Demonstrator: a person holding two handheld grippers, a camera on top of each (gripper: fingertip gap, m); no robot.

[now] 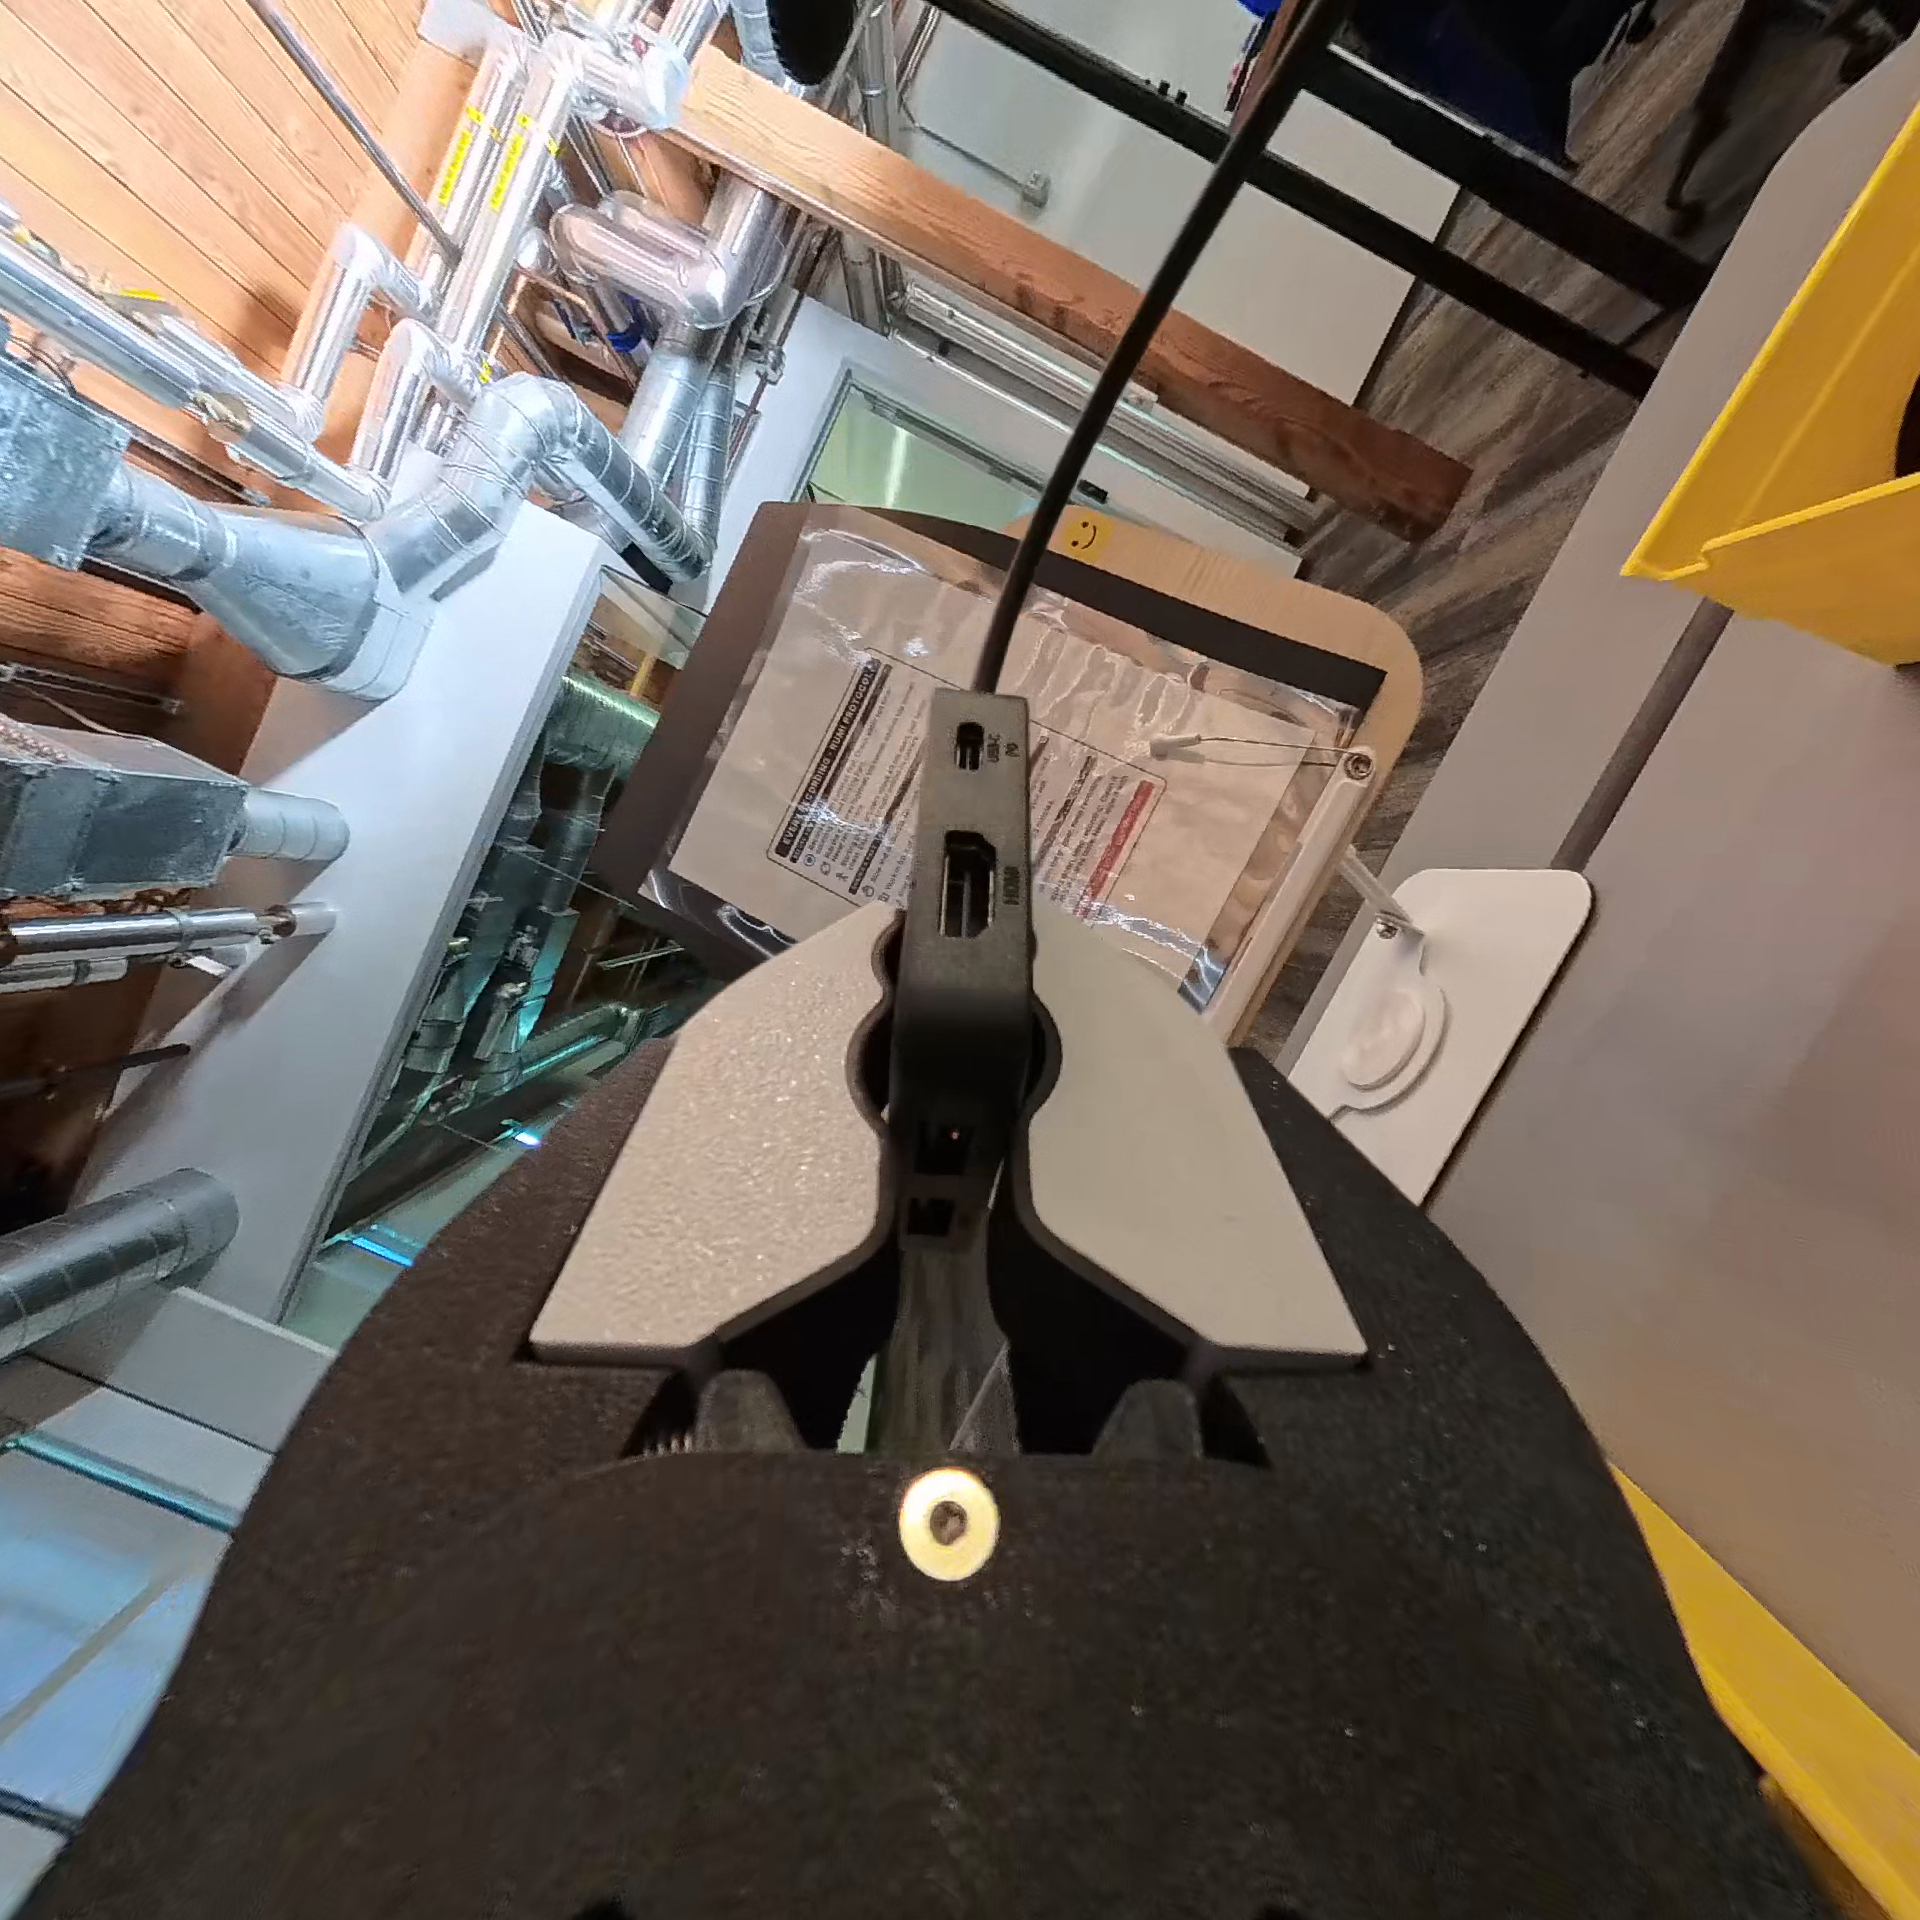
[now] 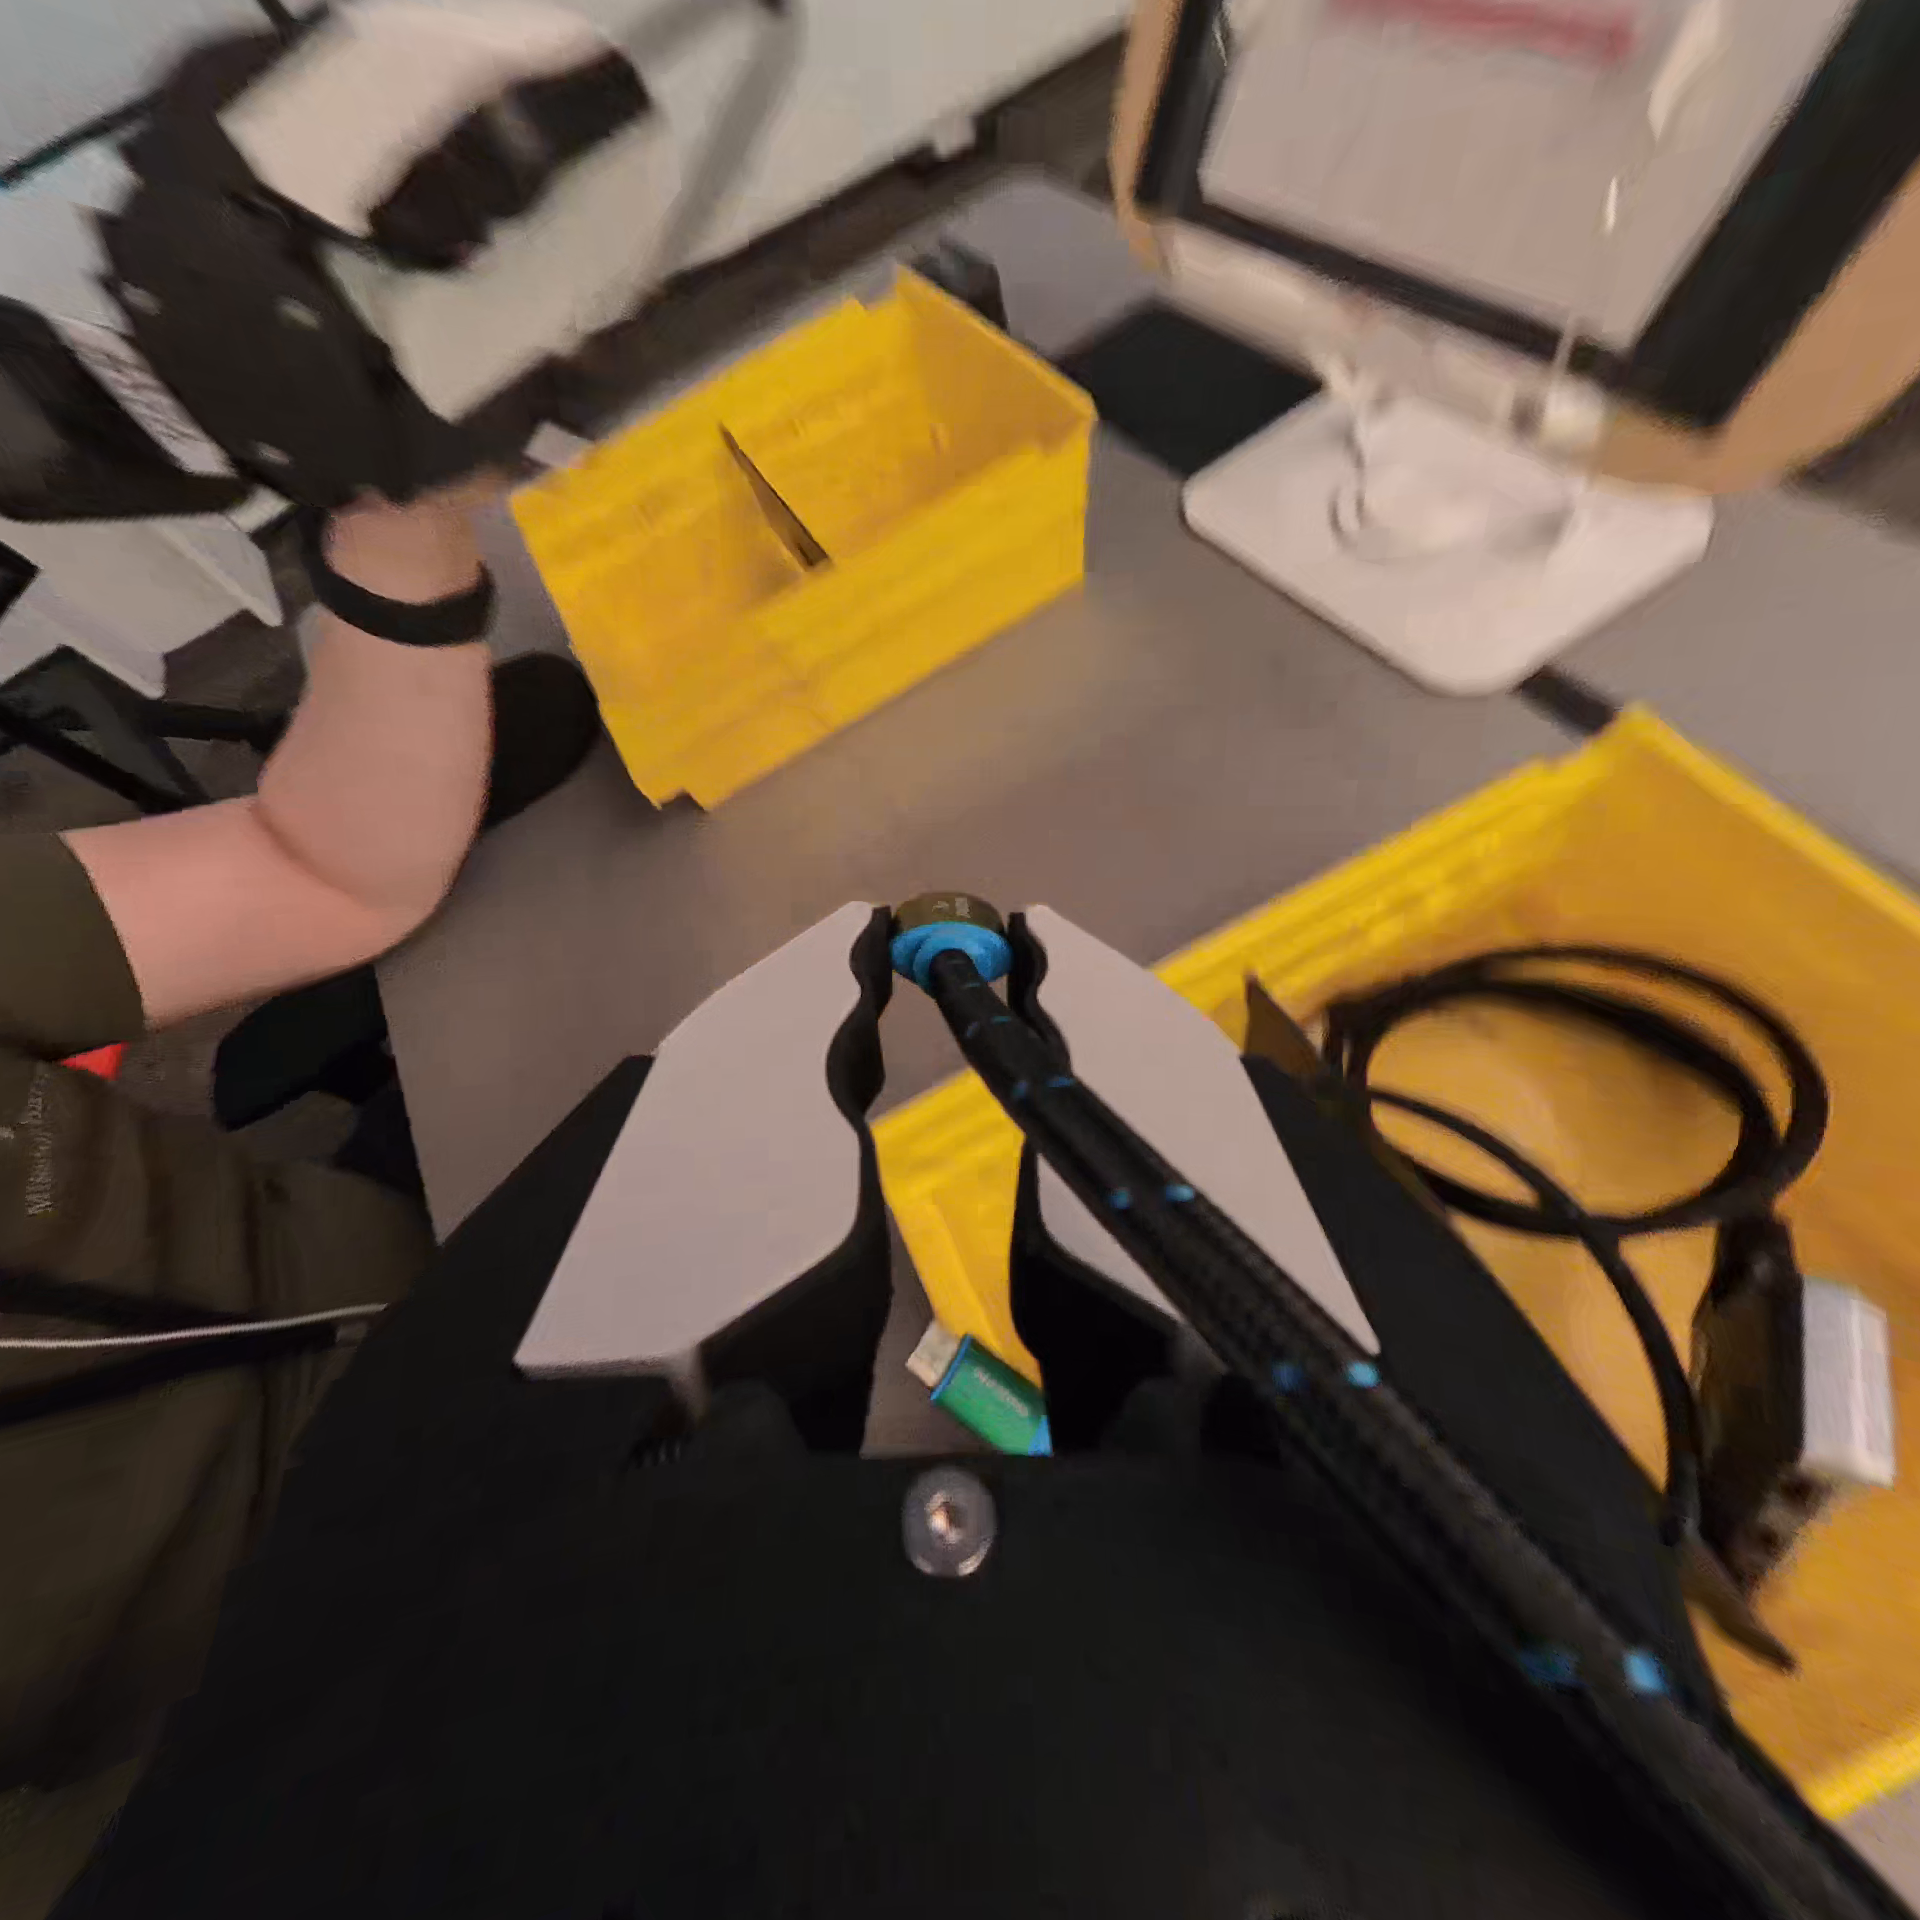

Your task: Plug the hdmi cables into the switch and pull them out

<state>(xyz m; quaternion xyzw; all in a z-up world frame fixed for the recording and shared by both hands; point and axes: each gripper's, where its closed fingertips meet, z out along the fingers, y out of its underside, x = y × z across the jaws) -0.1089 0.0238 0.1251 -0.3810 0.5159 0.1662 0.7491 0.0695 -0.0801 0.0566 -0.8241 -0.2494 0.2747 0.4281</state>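
left gripper (image 1: 961, 997) pinches the switch (image 1: 971, 883), its port facing back at the camera; right gripper (image 2: 948, 951) clamps the cable (image 2: 1143, 1195) plug at its tips; plugging in looks next, needing plug turned toward port

Printed port markings stand on the black switch (image 1: 971, 883) beside its two openings. A printed sheet (image 1: 935, 821) sits in a clear sleeve behind it. A white label (image 2: 140, 400) is too blurred to read.
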